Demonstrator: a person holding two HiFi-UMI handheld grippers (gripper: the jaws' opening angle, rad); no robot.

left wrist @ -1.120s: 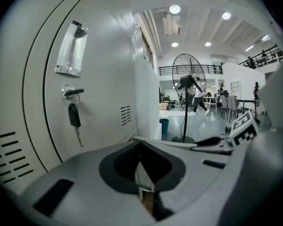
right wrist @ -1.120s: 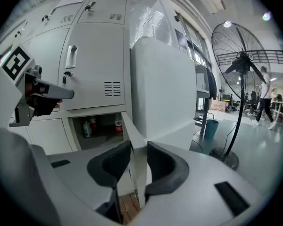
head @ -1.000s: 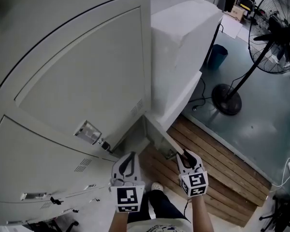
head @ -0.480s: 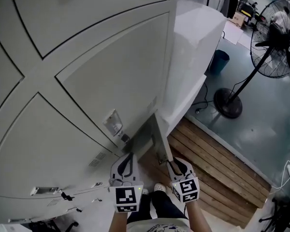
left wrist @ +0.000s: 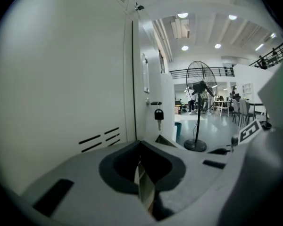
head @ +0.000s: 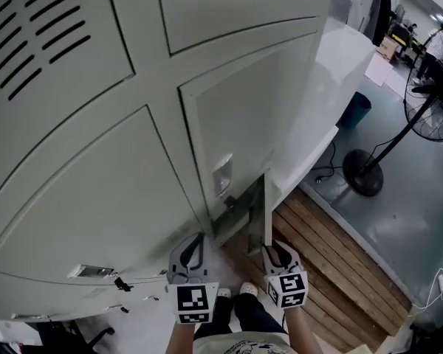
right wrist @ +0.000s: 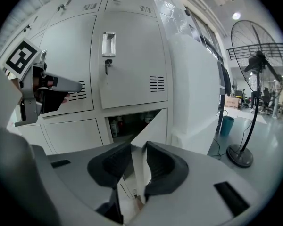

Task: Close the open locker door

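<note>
The lowest right locker door (head: pixel 257 209) stands ajar from the grey locker bank (head: pixel 133 161), its free edge pointing at me. My right gripper (head: pixel 275 248) has that edge between its jaws, which are opening slightly; in the right gripper view the pale door edge (right wrist: pixel 137 173) runs between the dark pads (right wrist: pixel 162 166) of the right gripper (right wrist: pixel 138 149). The dark compartment (right wrist: pixel 127 124) behind it holds bottles. My left gripper (head: pixel 199 238) hovers shut and empty beside the neighbouring closed door. In its own view the left gripper (left wrist: pixel 141 147) faces a closed door.
A key (left wrist: pixel 158 114) hangs from a lock. A tall white wrapped block (head: pixel 332 102) adjoins the lockers on the right. Wooden pallet boards (head: pixel 332 264) lie at its foot. A standing fan (head: pixel 428 72) with a round base (head: pixel 363 172) and a blue bin (head: pixel 354 109) stand further right.
The open door has swung in toward the locker bank, and my right gripper has moved left with its edge. The head view has tilted up along the lockers. The left gripper stays put.
</note>
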